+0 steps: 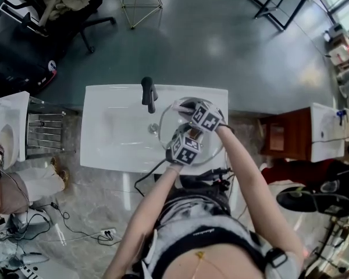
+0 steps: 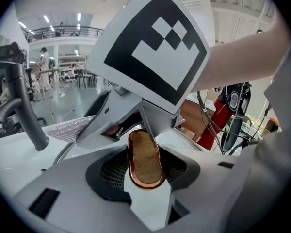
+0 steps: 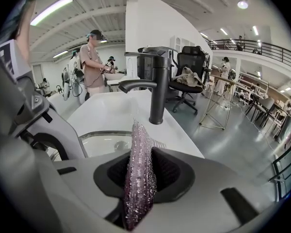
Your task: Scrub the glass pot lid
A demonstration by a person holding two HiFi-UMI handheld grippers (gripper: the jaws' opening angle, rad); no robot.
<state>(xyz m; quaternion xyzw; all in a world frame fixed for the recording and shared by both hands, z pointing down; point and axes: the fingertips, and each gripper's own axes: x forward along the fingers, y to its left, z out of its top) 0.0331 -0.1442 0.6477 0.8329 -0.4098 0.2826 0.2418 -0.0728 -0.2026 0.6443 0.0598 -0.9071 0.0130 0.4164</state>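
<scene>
left tool (image 2: 145, 173) is pinching the oval, copper-rimmed handle (image 2: 144, 152) of the glass pot lid (image 1: 167, 122), with the jaws standing partly apart on the handle, one pad on each flat side

right tool (image 3: 138, 188) is clamping a sparkly purple scrub cloth (image 3: 137, 149), which is sticking up from between the pads toward 12 o'clock

in the head view the lid is sitting over the basin of a white desk (image 1: 104, 141), at 5 o'clock from a black faucet (image 1: 149, 93); both tools are meeting above the lid, the right tool's marker cube (image 1: 207, 120) lying at 1 o'clock from the left tool's marker cube (image 1: 185, 150)

in the right gripper view the lid's glass rim is showing at 9 o'clock of the cloth, and the faucet is standing at 12 o'clock behind it

in the left gripper view the right tool's cube is filling the upper centre, and the cloth's tip is reaching out at 10 o'clock of the handle; whether the cloth is touching the glass cannot be told

an office chair (image 1: 58, 10) is standing on the floor at 10 o'clock of the desk
</scene>
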